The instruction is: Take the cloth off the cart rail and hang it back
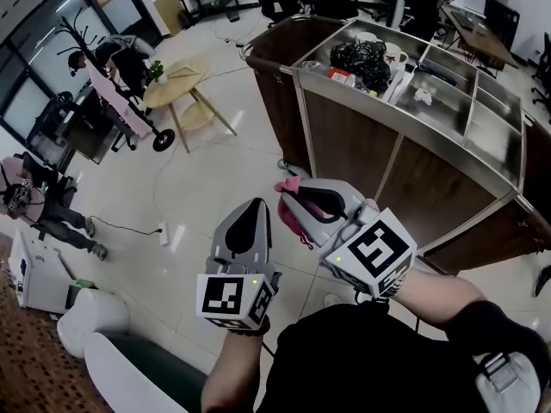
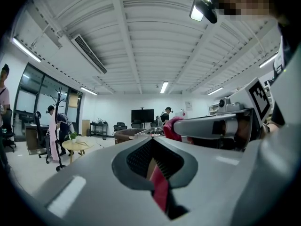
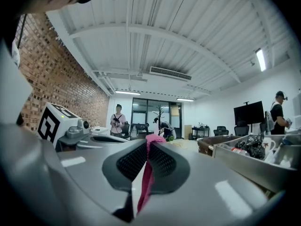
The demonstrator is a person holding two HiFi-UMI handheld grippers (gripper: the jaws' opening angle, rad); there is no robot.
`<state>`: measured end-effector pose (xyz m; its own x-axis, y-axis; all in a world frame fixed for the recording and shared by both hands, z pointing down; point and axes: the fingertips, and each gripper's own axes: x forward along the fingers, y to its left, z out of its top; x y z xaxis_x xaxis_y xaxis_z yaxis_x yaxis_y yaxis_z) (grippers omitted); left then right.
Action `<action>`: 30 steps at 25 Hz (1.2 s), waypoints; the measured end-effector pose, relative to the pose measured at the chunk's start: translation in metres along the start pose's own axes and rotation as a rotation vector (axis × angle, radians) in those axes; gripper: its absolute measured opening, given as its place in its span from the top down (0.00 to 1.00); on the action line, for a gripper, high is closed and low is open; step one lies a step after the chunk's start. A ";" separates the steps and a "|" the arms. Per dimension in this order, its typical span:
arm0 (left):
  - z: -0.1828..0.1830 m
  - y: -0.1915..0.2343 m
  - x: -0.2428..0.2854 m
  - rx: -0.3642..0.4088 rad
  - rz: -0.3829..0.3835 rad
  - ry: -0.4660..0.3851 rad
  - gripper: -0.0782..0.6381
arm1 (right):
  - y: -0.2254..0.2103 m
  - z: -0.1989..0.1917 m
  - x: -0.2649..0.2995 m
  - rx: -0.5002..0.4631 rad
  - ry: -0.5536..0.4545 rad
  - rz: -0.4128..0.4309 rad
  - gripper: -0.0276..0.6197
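Holding the pink cloth (image 1: 291, 216) in the air short of the cart (image 1: 344, 149), you have the left gripper (image 1: 248, 216) and right gripper (image 1: 297, 194) both clamped on it. Rehanging seems the step in hand, and it calls for draping the cloth over the rail (image 1: 405, 132).

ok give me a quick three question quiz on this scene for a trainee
1. True or false: the right gripper has its jaws shut on the pink cloth.
2. Where is the cloth? A) hanging on a rail B) off the cart, pinched by both the right gripper and the left gripper C) lying on the floor
3. Fill in: the black bag sits in the top of the ___.
Key: 1 true; 2 B; 3 cart
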<state>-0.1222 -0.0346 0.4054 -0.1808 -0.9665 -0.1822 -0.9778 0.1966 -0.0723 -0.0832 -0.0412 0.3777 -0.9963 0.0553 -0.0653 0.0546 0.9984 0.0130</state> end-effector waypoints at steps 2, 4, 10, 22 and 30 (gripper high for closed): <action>-0.003 0.002 0.010 0.000 -0.004 0.000 0.89 | -0.010 0.000 0.004 -0.004 -0.005 -0.002 0.94; -0.004 0.005 0.018 0.009 -0.015 -0.009 0.89 | -0.015 0.000 0.007 -0.002 -0.007 -0.006 0.94; -0.001 0.017 0.036 0.008 -0.043 -0.027 0.89 | -0.032 0.007 0.022 -0.089 -0.045 -0.015 0.94; -0.002 0.098 0.047 -0.050 -0.120 -0.037 0.89 | -0.032 0.016 0.096 -0.125 -0.027 -0.131 0.94; 0.004 0.172 0.047 -0.061 -0.202 -0.044 0.89 | -0.015 0.021 0.166 -0.093 -0.015 -0.221 0.94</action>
<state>-0.2987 -0.0452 0.3806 0.0232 -0.9769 -0.2123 -0.9985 -0.0122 -0.0529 -0.2484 -0.0468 0.3460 -0.9823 -0.1635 -0.0919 -0.1716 0.9812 0.0887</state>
